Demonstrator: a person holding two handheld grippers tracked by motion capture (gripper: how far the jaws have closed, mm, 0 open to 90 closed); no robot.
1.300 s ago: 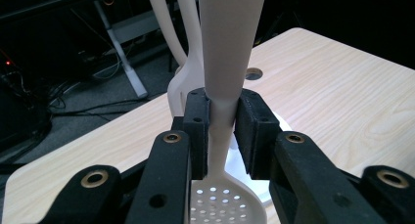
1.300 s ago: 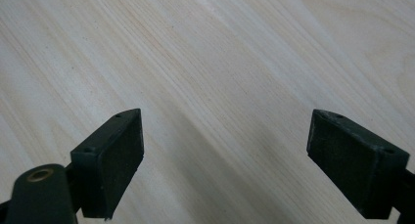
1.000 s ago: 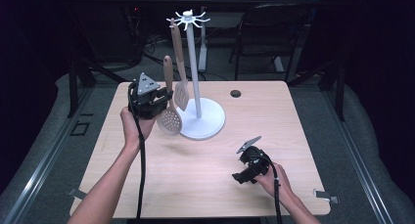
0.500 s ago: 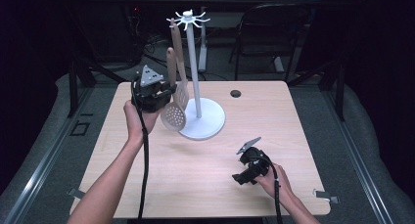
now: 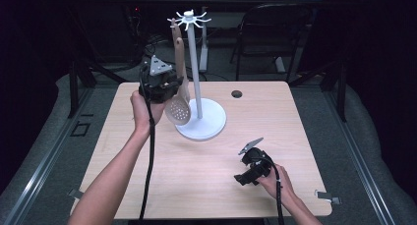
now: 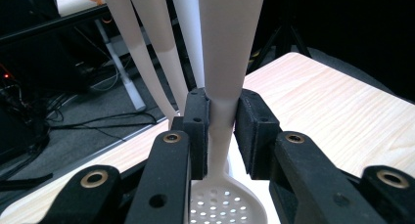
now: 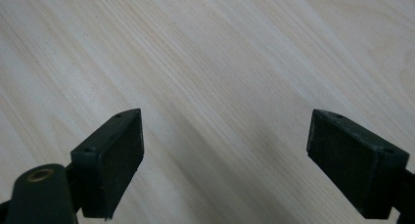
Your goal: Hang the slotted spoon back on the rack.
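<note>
Left tool (image 5: 169,87) clamps slotted spoon (image 5: 178,109) neck | long axis upright, bowl down | right tool (image 7: 225,160) wide, nothing held

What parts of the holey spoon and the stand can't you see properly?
- Slotted spoon: in the left gripper view its bowl is cut off by the bottom edge and flanked by the left hand-held gripper.
- Whether its handle top hangs on a hook of the utensil stand: too small in the high view.
- Right hand-held gripper: its open pads frame bare table.
</note>
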